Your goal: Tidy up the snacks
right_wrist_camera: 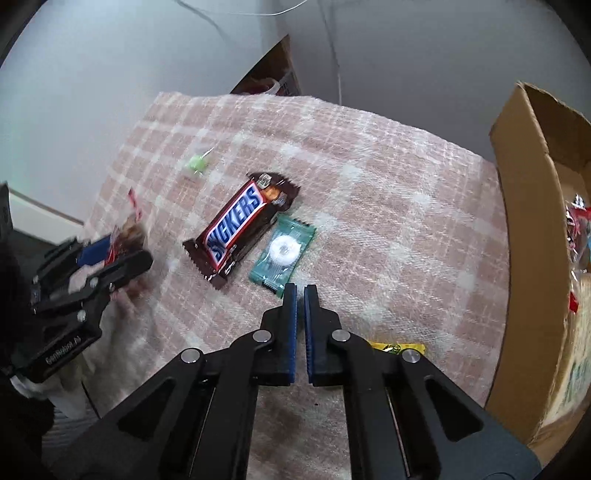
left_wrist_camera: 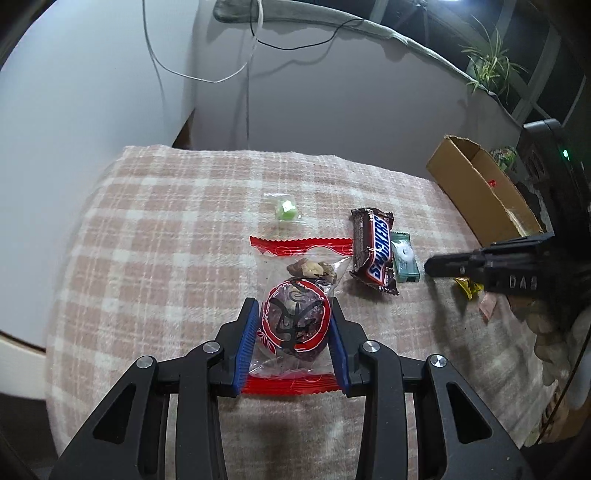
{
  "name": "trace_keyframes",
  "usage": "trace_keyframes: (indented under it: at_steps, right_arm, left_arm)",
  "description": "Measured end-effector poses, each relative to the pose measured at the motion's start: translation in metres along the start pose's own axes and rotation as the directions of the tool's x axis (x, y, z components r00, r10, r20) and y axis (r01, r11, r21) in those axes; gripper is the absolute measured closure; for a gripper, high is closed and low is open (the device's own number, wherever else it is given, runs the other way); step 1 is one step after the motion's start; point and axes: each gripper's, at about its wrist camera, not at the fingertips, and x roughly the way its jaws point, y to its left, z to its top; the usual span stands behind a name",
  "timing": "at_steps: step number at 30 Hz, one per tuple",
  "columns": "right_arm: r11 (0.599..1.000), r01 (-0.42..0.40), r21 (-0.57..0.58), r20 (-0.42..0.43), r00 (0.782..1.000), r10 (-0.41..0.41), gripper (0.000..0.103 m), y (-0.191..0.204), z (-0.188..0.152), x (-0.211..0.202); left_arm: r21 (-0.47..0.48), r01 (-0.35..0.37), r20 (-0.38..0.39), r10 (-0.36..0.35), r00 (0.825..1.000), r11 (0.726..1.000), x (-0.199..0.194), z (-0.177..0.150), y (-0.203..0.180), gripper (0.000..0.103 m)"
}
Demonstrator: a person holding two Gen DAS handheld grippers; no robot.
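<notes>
Cool, dim indoor light fell from a bright lamp at the top edge. Fisheye distortion bent the frame edges into dark corners. The left gripper was motion-blurred in the right wrist view.

One Snickers bar, one mint, one green candy, one red-edged snack bag, perhaps more in the box.
</notes>
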Motion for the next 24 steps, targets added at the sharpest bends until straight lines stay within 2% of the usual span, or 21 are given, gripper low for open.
trace_keyframes:
  at_steps: [1, 4, 5, 9, 13, 16, 19, 24]
  right_arm:
    - [1.0, -0.016, 0.022, 0.004, 1.0, 0.016, 0.095, -0.001, 0.003, -0.001]
    - [0.999, 0.005, 0.033, 0.007, 1.0, -0.005, 0.06, 0.004, 0.012, 0.001]
    - [1.0, 0.015, 0.025, 0.007, 1.0, -0.015, 0.059, 0.008, 0.015, 0.003]
    - [0.999, 0.041, 0.005, -0.015, 0.999, -0.041, 0.059, 0.022, 0.023, 0.015]
    - [0.988, 0.137, -0.074, -0.028, 0.99, -0.139, 0.06, 0.041, 0.029, 0.026]
    - [0.969, 0.193, -0.151, -0.029, 0.979, -0.2, 0.08, 0.045, 0.027, 0.026]
    - [0.979, 0.158, -0.129, -0.046, 0.985, -0.165, 0.084, 0.034, 0.023, 0.019]
    - [0.994, 0.082, -0.066, -0.024, 0.996, -0.084, 0.084, 0.014, 0.012, 0.0]
  left_arm:
    - [-0.005, 0.001, 0.003, -0.001, 1.0, 1.0, -0.001, 0.0, 0.001, 0.069]
    - [-0.02, 0.004, 0.014, -0.004, 1.0, 1.0, -0.003, -0.001, 0.002, 0.069]
    - [-0.024, 0.006, 0.019, -0.005, 1.0, 1.0, -0.005, -0.002, 0.003, 0.069]
    - [-0.044, 0.006, 0.03, -0.005, 1.0, 0.999, -0.01, -0.004, 0.01, 0.069]
    - [-0.063, 0.009, 0.039, -0.007, 0.999, 0.998, -0.013, -0.005, 0.016, 0.069]
    - [-0.071, 0.008, 0.048, -0.005, 0.999, 0.997, -0.016, -0.006, 0.017, 0.069]
    - [-0.07, 0.009, 0.052, -0.005, 0.999, 0.998, -0.017, -0.006, 0.016, 0.069]
    - [-0.06, 0.014, 0.059, -0.01, 0.998, 0.998, -0.022, -0.005, 0.006, 0.069]
